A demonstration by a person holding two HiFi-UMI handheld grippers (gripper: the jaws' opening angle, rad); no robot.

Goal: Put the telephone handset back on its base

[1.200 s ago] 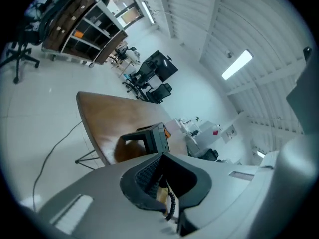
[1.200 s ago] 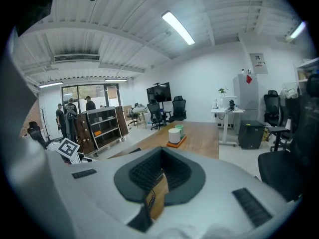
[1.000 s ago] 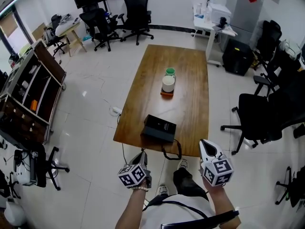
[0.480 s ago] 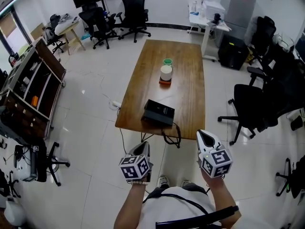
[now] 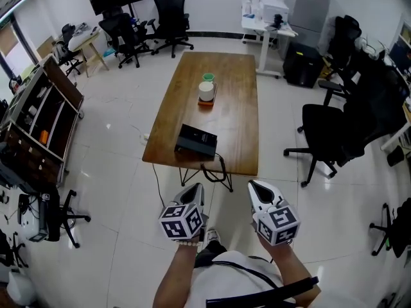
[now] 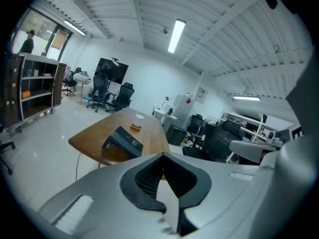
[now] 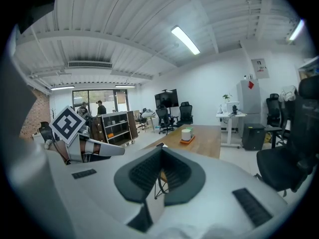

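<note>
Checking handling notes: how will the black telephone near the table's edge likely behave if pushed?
The telephone looks boxy and flat-based, so it would probably slide on the smooth table rather than tip. Its cord loops down off the near edge and may tug or snag. Sitting close to that edge, it could be pushed off.

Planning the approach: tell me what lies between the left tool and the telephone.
In the head view, tiled floor, the table's near edge and a dangling black cord separate the left tool from the telephone.
</note>
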